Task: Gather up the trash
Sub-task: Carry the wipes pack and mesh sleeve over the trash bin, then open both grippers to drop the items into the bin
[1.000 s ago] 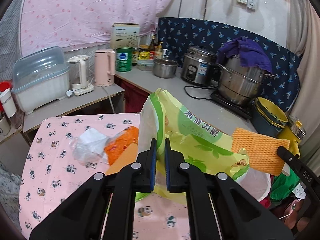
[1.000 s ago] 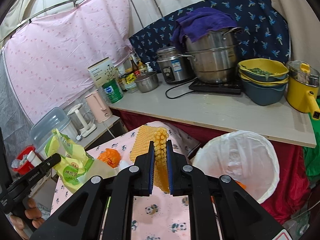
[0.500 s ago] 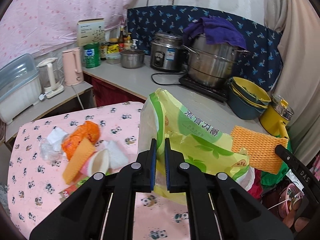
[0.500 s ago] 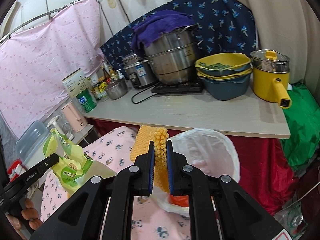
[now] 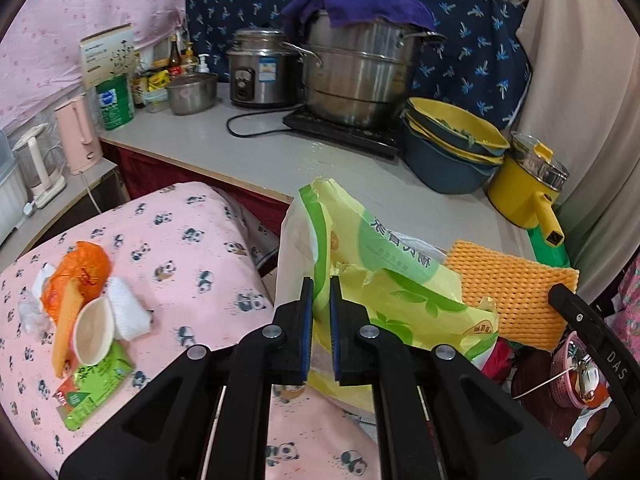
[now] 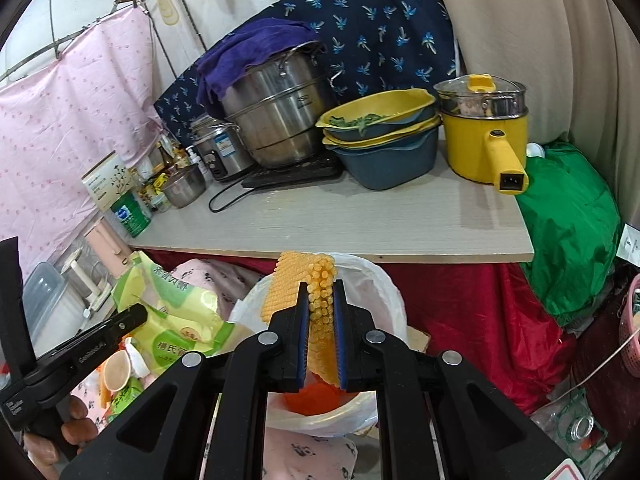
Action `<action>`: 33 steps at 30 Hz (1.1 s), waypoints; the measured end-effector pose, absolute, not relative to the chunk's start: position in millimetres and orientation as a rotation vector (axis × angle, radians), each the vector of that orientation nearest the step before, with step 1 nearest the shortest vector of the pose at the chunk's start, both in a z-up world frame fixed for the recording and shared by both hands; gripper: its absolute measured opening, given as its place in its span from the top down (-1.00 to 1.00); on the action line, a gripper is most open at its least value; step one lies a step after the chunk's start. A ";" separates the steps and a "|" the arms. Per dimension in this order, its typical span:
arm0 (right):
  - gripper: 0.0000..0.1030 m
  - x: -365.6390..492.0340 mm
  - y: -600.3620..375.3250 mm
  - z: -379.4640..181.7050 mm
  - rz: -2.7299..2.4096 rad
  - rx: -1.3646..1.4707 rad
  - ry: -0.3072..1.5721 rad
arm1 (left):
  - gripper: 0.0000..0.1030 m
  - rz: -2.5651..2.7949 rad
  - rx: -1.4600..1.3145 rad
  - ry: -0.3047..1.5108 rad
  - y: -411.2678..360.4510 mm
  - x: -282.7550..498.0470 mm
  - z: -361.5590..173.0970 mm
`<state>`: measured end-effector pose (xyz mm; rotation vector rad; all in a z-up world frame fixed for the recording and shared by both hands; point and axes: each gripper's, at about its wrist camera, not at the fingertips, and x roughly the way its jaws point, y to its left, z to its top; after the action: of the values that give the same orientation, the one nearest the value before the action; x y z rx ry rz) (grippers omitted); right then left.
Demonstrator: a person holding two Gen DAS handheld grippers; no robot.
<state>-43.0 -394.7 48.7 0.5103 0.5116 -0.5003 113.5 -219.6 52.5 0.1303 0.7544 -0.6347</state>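
My left gripper [image 5: 321, 292] is shut on a yellow-green plastic food bag [image 5: 384, 280] and holds it above the right edge of the pink panda tablecloth [image 5: 192, 240]. The bag also shows in the right wrist view [image 6: 176, 320]. My right gripper [image 6: 321, 296] is shut on an orange foam net [image 6: 316, 292], which also shows in the left wrist view [image 5: 512, 300]. It hangs over a bin lined with a white plastic bag [image 6: 384, 292]; something orange lies inside. More trash lies on the cloth: an orange bag [image 5: 84, 272], a paper cup [image 5: 94, 332], white tissue [image 5: 128, 312], a green wrapper [image 5: 96, 384].
A counter [image 6: 360, 220] behind the bin carries a steel steamer pot [image 6: 276, 108], a rice cooker [image 5: 260, 68], stacked yellow and blue basins [image 6: 384, 140] and a yellow electric pot [image 6: 484, 140]. A green bag [image 6: 568, 220] and a pink basket [image 5: 572, 368] stand at the right.
Both grippers swung right, carrying the food bag and the foam net from above the table toward the bin. The foam net now hangs over the bin opening.
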 end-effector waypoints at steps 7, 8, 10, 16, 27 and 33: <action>0.79 -37.9 -406.1 40.5 -0.519 0.518 0.529 | 0.77 -0.660 0.153 0.770 -247.9 116.4 38.3; 0.79 -36.9 -407.2 39.6 -0.520 0.519 0.530 | 0.69 -0.661 0.154 0.768 -249.9 117.0 37.3; 0.79 -34.1 -409.1 38.2 -0.519 0.520 0.533 | 0.44 -0.653 0.158 0.762 -251.6 118.2 35.6; 0.79 -22.1 -405.4 36.0 -0.505 0.512 0.545 | 0.21 -0.640 0.143 0.768 -246.4 125.4 31.9; 0.54 9.7 -385.6 34.5 -0.457 0.479 0.568 | -0.17 -0.591 0.114 0.754 -217.5 135.0 32.8; 0.46 14.7 -377.7 39.9 -0.444 0.472 0.560 | -0.23 -0.567 0.094 0.748 -199.7 138.7 35.6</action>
<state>14.7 -377.8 39.9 0.4721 0.5598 -0.4438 138.7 -199.7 35.6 0.0940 0.7476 -0.5674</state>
